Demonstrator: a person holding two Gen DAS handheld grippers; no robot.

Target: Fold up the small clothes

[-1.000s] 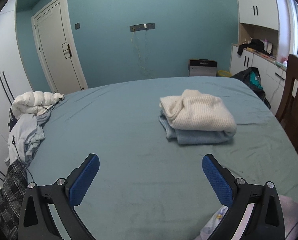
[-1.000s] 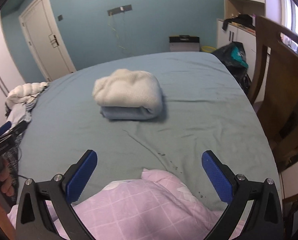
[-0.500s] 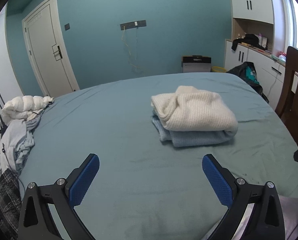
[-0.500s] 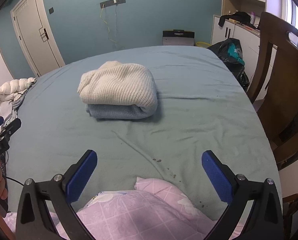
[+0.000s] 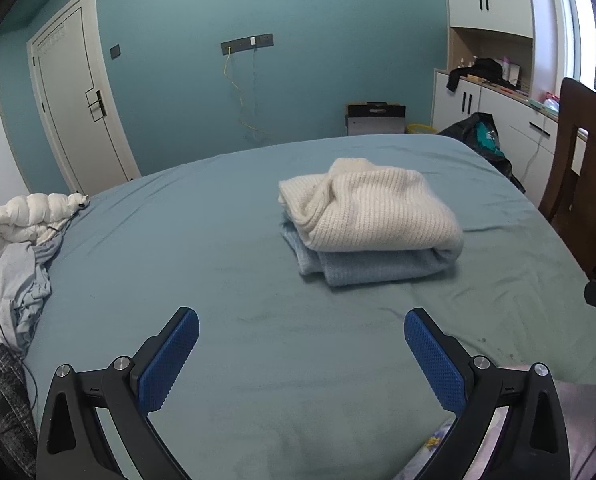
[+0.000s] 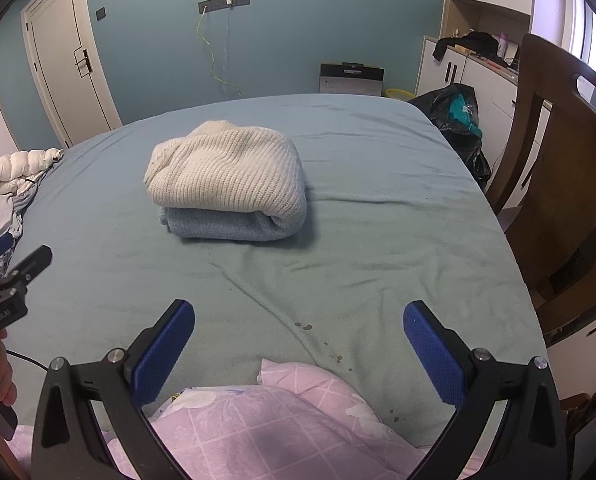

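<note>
A folded cream knit sweater [image 5: 372, 210] [image 6: 227, 174] lies on top of a folded light blue garment [image 5: 372, 266] [image 6: 225, 226] in the middle of the teal bed [image 5: 217, 240] [image 6: 378, 240]. My left gripper [image 5: 301, 354] hovers open over bare sheet, short of the stack, nothing between its blue pads [image 5: 169, 356]. My right gripper [image 6: 299, 350] is open too, above a pink checked cloth [image 6: 281, 428] at the near edge. In the right wrist view the left gripper [image 6: 13, 276] shows at the left edge, held by a hand [image 6: 1, 376].
A heap of unfolded clothes [image 5: 21, 264] with a white puffy jacket [image 5: 33, 216] lies at the bed's left edge. A wooden chair [image 6: 558, 184] stands close on the right. Behind are a black bag [image 6: 454, 120], white cabinets [image 5: 494, 112] and a door [image 5: 77, 100].
Both grippers have moved forward toward the folded stack, which looks larger and closer now. Both stay open. The clothes on the bed have not moved.
</note>
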